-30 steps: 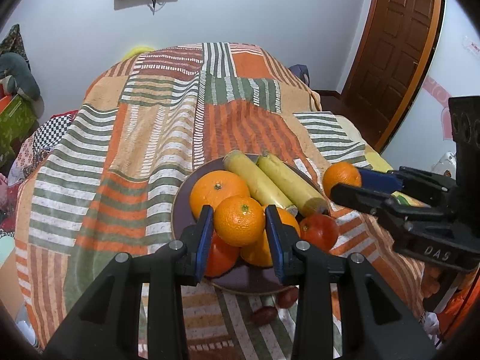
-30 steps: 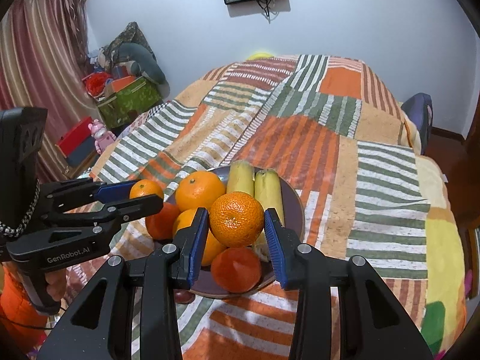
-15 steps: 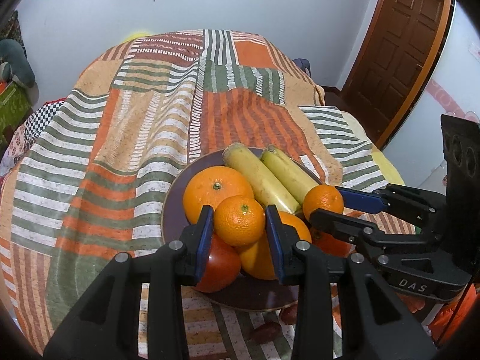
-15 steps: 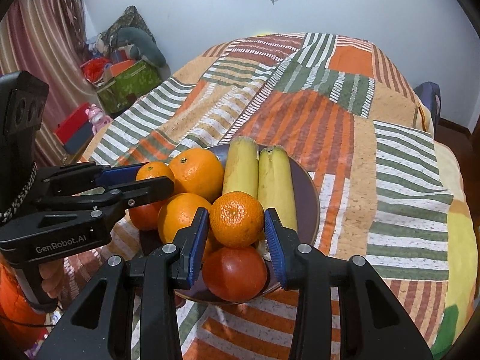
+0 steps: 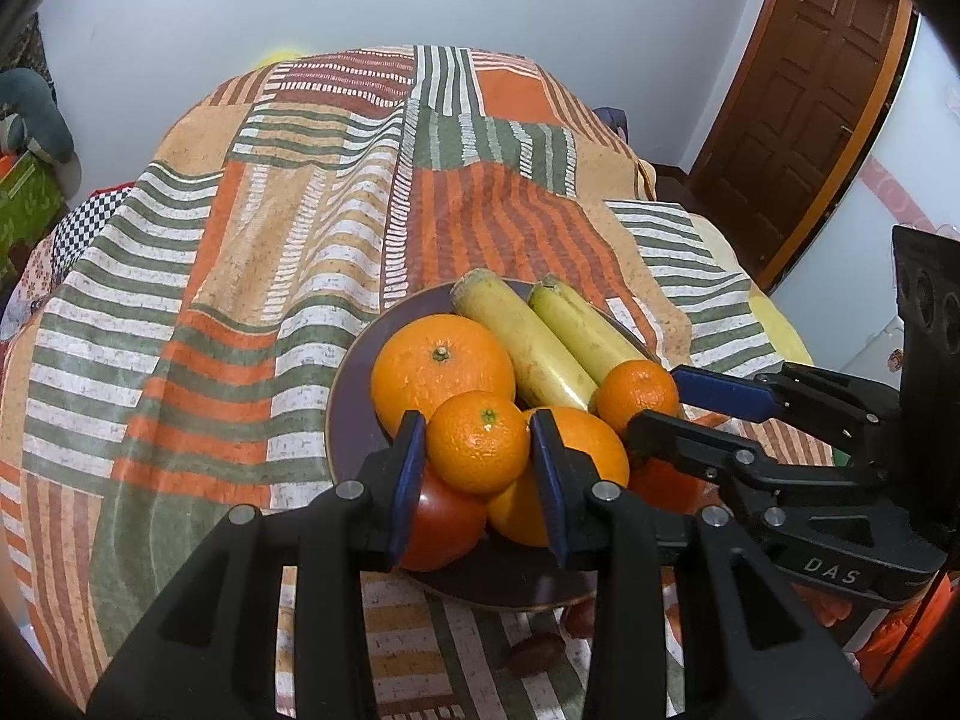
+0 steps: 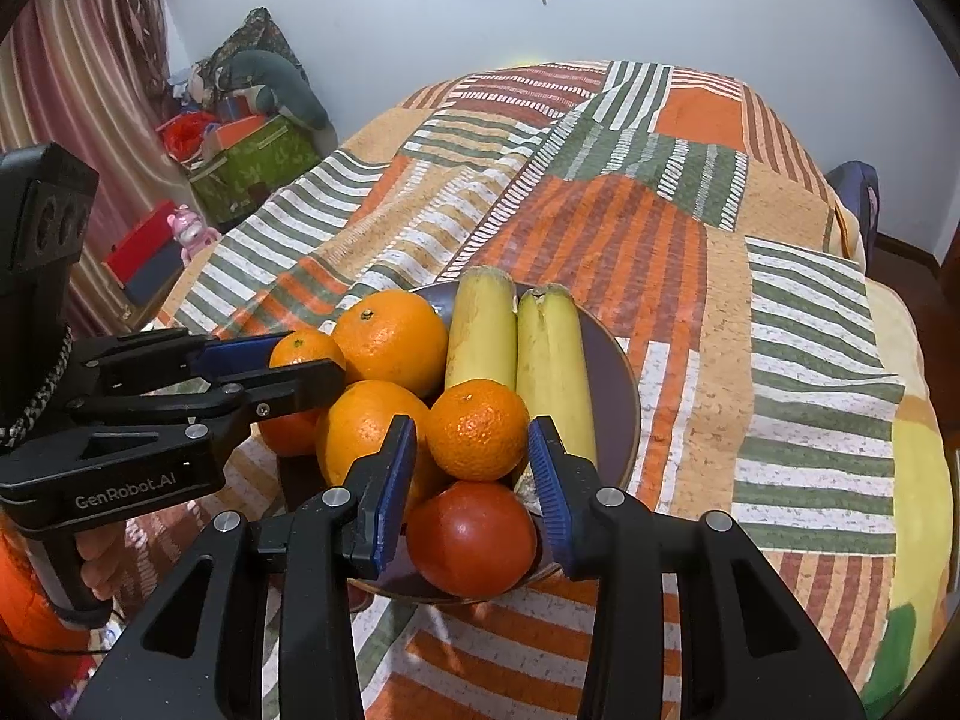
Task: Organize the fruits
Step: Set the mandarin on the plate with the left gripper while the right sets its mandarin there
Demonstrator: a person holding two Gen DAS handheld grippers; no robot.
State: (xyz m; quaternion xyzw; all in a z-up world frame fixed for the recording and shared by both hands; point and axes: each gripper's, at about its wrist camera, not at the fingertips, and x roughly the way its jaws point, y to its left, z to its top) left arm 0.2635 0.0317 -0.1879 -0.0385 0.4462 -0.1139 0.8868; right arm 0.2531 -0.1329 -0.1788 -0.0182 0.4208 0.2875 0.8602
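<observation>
— Where are my tongs?
— Left tongs (image 5: 479, 461) clamp a mandarin (image 5: 478, 441) over the plate (image 5: 348, 396); right tongs (image 6: 473, 461) grip another mandarin (image 6: 477, 429) beside the bananas (image 6: 551, 360).

Both views ride on the tongs, looking forward and down, close over the plate (image 5: 354, 372) on the bed. The left view faces the door (image 5: 804, 102) side, the right view the curtain (image 6: 78, 60) side; both share the plate (image 6: 618, 396) of fruit and each other's tongs
</observation>
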